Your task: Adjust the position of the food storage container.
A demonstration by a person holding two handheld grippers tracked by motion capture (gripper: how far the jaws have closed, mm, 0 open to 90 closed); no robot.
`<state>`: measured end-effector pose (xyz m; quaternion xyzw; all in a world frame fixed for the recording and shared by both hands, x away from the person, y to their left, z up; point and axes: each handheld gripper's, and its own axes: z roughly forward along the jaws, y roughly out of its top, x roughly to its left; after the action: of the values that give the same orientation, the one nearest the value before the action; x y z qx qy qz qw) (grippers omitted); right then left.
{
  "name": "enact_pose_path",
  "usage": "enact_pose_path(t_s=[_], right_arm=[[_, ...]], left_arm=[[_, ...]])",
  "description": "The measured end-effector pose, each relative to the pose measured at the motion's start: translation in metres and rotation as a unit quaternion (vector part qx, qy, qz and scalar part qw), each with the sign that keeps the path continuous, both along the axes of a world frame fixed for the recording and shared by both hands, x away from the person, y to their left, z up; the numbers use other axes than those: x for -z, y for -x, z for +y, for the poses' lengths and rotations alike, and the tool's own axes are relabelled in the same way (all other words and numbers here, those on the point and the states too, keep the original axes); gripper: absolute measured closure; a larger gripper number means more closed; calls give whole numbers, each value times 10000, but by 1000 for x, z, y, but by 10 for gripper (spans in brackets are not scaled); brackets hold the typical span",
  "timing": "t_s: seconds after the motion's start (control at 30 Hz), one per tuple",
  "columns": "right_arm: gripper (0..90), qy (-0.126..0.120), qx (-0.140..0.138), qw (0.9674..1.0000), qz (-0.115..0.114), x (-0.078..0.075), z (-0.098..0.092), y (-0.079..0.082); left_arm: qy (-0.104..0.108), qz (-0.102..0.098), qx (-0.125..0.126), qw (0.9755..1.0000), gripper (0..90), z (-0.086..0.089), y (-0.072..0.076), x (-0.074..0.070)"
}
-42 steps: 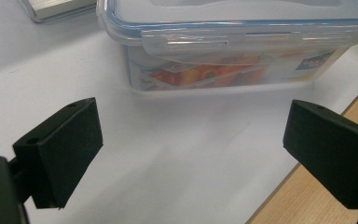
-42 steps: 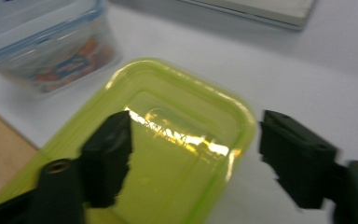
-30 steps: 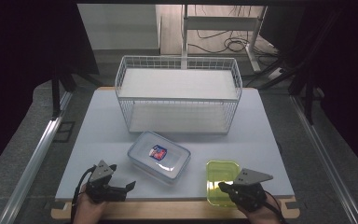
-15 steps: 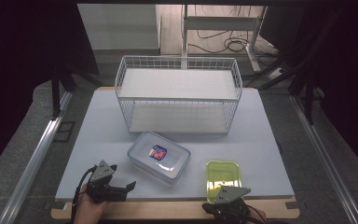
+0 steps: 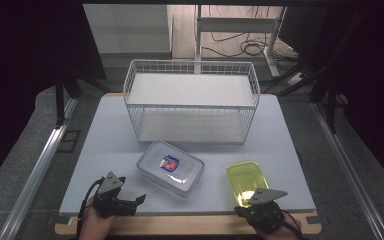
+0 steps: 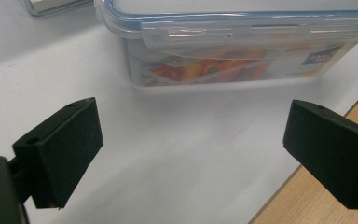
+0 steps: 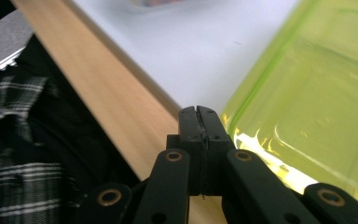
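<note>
Left gripper (image 6: pixel 193 154) rests wide open and empty on the table (image 5: pixel 105 150), facing the lidded container (image 5: pixel 170 167), apparently for approach, while right gripper (image 7: pixel 199 116), jaws closed on nothing, sits beside the yellow-green tray (image 5: pixel 246 180).

Right gripper (image 7: pixel 198 112): rises from 6 o'clock to the centre; its two black jaws are pressed flat together with nothing between them.
Yellow-green container (image 7: pixel 317 98): translucent, from 12 o'clock round to 5 o'clock; its near rim runs just beside the jaw tips, with bright glare by the rim; contact cannot be told.
White table surface (image 7: pixel 191 51): from 11 to 1 o'clock, beyond the jaws.
Wooden table edge (image 7: pixel 102 98): a tan band running from 10 o'clock down toward 6 o'clock.
Plaid cloth (image 7: pixel 14 154): dark, checked, at 8 o'clock, beyond the wooden edge.
</note>
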<state>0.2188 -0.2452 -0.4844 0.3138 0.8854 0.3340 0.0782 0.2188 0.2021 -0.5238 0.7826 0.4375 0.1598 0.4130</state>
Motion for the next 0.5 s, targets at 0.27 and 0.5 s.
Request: enact_pose_path(t_s=[0.27, 0.5], right_arm=[[889, 36, 634, 9979, -101, -3, -33, -14], [889, 25, 1049, 9943, -170, -4, -54, -26]], left_arm=[[-23, 13, -1, 10000, 48, 0, 0, 0], [-42, 46, -14, 10000, 49, 0, -1, 1]])
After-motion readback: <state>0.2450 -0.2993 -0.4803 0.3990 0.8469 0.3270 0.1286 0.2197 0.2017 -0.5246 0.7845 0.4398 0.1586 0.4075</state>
